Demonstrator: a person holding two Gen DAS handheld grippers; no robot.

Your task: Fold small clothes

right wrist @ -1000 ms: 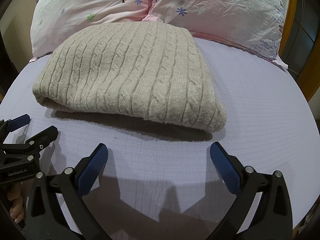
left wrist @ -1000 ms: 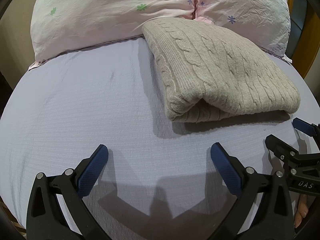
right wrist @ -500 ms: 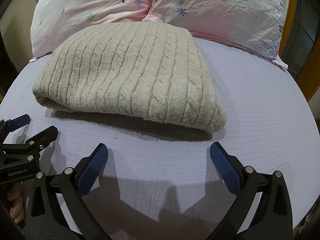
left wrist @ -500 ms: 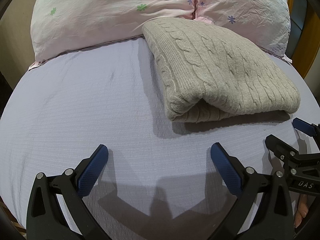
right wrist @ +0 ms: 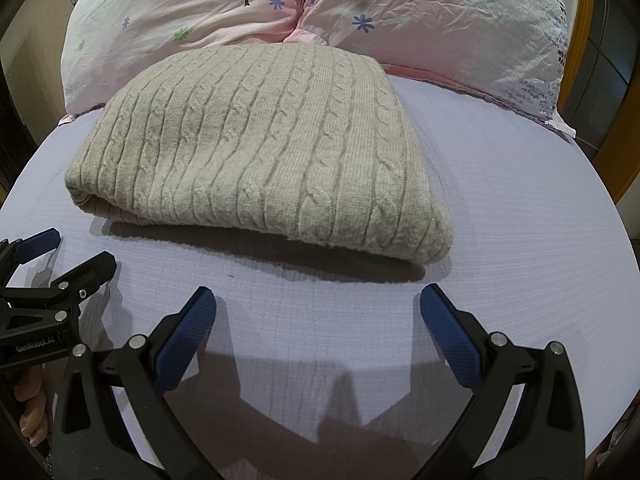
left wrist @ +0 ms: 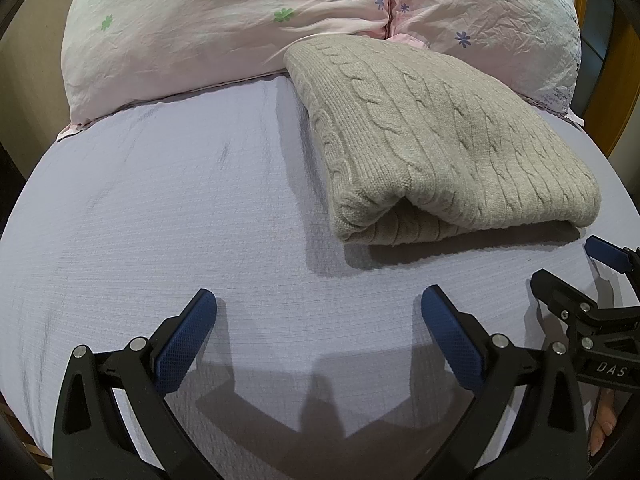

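Observation:
A beige cable-knit sweater [left wrist: 440, 136] lies folded in a thick rectangle on the lavender bed sheet [left wrist: 160, 220], its far edge against the pillows. It also shows in the right wrist view [right wrist: 264, 148]. My left gripper [left wrist: 318, 320] is open and empty, low over the sheet, in front of and left of the sweater's near corner. My right gripper [right wrist: 318, 320] is open and empty, just in front of the sweater's near edge. Each gripper shows at the edge of the other's view: the right one [left wrist: 576, 276] and the left one [right wrist: 60, 260].
Two pink floral pillows [left wrist: 224, 28] [right wrist: 440, 20] lie at the head of the bed behind the sweater. A wooden frame [right wrist: 600, 80] stands at the right. The sheet [right wrist: 520, 200] stretches to the bed's edges on both sides.

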